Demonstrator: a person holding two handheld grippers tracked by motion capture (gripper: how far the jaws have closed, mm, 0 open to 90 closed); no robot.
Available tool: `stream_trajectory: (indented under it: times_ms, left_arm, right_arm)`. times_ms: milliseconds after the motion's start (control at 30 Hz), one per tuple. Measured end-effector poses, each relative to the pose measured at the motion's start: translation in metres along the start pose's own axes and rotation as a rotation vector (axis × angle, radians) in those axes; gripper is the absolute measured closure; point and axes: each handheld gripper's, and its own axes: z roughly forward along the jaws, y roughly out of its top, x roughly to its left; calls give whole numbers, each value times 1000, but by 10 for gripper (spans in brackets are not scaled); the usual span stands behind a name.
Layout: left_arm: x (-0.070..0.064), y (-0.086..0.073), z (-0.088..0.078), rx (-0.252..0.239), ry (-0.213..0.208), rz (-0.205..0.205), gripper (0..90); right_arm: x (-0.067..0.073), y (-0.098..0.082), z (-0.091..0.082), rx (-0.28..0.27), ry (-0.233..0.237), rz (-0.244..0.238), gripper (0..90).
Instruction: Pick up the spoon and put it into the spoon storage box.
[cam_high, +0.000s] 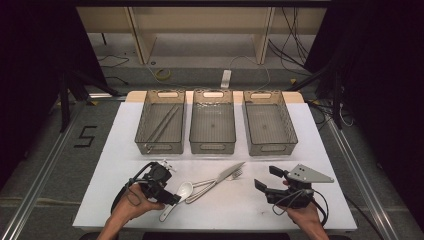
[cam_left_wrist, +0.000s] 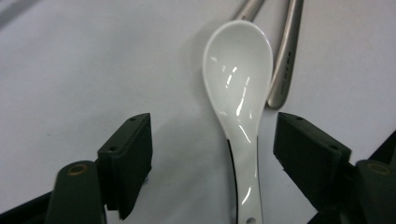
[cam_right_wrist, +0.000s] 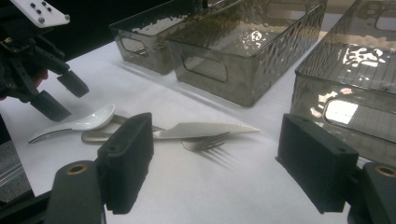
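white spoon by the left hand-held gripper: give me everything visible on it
The white spoon is a glossy soup spoon, ceramic by its look, with a deep oval bowl facing up and a short handle with a small hole near its end. It lies flat on the white table, bowl beside the metal knife handle; contact there is unclear. Its handle runs between the open jaws of the left hand-held gripper, nearer one pad, neither touching it.

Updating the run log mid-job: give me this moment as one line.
left claw: open, straddling white ceramic spoon handle, not gripping | right claw: open, holding nothing | steel knife, fork: on table
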Motion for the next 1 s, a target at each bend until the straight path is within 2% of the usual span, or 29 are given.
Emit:
stream_trajectory:
  times_ms: [267, 433, 533, 633, 800, 1000]
  left_arm:
    - [-6, -4, 6, 47, -32, 33, 458]
    - [-10, -4, 10, 70, -30, 55, 533]
    - [-12, -4, 13, 77, -22, 62, 578]
    - [-14, -3, 15, 100, 4, 87, 618]
    - [-16, -3, 15, 98, 39, 107, 691]
    - [-13, -3, 15, 95, 20, 102, 714]
  right_arm:
    - [3, 1, -1, 3, 0, -13, 276]
    - [3, 1, -1, 3, 1, -12, 276]
    - [3, 1, -1, 3, 1, -13, 276]
    - [3, 1, -1, 2, 0, -14, 276]
    - [4, 1, -1, 2, -2, -14, 276]
    - [3, 1, -1, 2, -4, -15, 276]
